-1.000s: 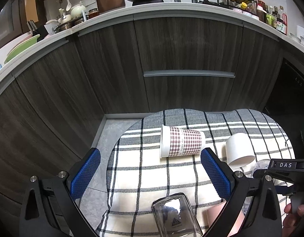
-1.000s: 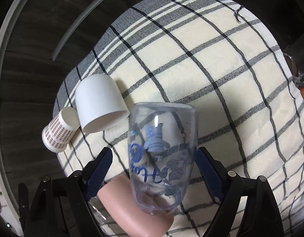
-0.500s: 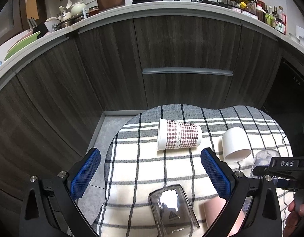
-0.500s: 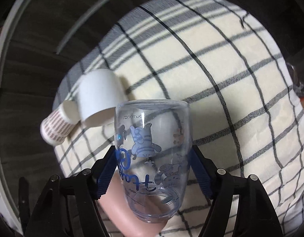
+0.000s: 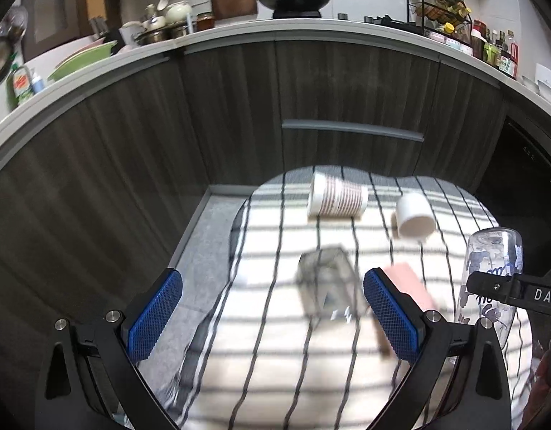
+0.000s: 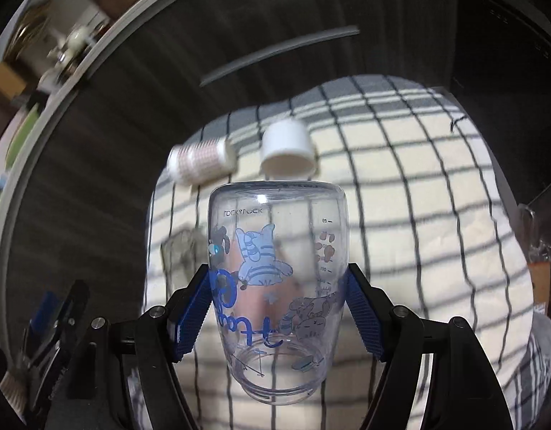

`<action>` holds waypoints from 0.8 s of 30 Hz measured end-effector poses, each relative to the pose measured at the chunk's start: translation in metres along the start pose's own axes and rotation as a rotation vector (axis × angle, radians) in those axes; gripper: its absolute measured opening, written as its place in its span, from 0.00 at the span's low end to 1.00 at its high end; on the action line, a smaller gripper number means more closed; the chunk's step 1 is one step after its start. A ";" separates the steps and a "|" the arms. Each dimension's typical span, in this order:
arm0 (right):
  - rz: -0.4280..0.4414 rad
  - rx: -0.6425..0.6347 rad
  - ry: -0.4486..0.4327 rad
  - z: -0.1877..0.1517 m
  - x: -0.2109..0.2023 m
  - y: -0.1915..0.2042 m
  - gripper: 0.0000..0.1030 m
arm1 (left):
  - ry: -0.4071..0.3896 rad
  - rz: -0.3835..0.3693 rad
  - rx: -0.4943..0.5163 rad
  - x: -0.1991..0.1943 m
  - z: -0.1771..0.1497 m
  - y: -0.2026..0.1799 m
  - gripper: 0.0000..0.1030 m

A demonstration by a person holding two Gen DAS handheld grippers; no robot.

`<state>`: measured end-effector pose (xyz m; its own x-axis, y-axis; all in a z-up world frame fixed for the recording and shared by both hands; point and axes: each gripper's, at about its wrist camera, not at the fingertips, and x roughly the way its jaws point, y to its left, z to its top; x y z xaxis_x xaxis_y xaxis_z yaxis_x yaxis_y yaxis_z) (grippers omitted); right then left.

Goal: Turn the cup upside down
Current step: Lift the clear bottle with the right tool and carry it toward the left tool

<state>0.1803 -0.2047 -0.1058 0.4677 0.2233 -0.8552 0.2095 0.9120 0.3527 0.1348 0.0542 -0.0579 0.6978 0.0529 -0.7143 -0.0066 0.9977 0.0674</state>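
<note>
**Clear cartoon cup held above the checked cloth**

A cream tablecloth with dark grid lines [image 5: 311, 365] covers a table that stands in front of dark wood-grain kitchen cabinets [image 5: 239, 114], under a pale worktop crowded with pots and bottles.

The right gripper [image 6: 277, 308] has its blue ribbed pads pressed against both sides of a transparent plastic cup printed with blue cartoon animals [image 6: 275, 286]. In the right wrist view the cup's rounded closed end points away from the camera and its open mouth faces back toward the gripper body. In the left wrist view the same cup [image 5: 490, 279] stands nearly upright at the right edge, closed end up, raised off the cloth.

The left gripper [image 5: 271, 319] hangs over the near left part of the table with its jaws spread wide and nothing between them.

On the cloth lie several other cups. A paper cup with a red-brown check pattern [image 5: 338, 199] lies on its side near the far edge, and a plain white cup [image 5: 415, 215] lies tipped just beside it to the right. Closer in, a clear squarish glass tumbler [image 5: 327, 283] lies on its side, with a pink cup [image 5: 407, 283] next to it; both are motion-blurred, so their exact pose is hard to judge.
</note>
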 end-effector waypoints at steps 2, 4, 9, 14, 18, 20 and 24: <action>0.009 -0.028 0.023 -0.017 -0.003 0.008 0.70 | 0.011 0.006 -0.013 -0.012 -0.017 0.012 1.00; 0.032 -0.042 0.064 -0.035 -0.003 0.014 0.70 | 0.019 0.014 -0.025 -0.021 -0.030 0.024 1.00; 0.085 -0.012 0.213 -0.073 0.020 0.024 0.70 | 0.027 0.038 -0.052 -0.036 -0.051 0.047 1.00; 0.086 0.015 0.323 -0.104 0.044 0.029 0.70 | 0.039 0.053 -0.061 -0.038 -0.070 0.062 1.00; 0.069 0.050 0.393 -0.122 0.063 0.026 0.70 | 0.051 0.053 -0.073 -0.035 -0.080 0.068 1.00; 0.061 0.076 0.418 -0.128 0.071 0.024 0.70 | 0.055 0.054 -0.075 -0.034 -0.084 0.069 1.00; 0.045 0.074 0.417 -0.130 0.076 0.023 0.70 | 0.064 0.050 -0.067 -0.033 -0.090 0.067 1.00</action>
<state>0.1086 -0.1219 -0.2117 0.0940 0.3965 -0.9132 0.2648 0.8743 0.4068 0.0467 0.1233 -0.0921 0.6485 0.1033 -0.7542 -0.0901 0.9942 0.0586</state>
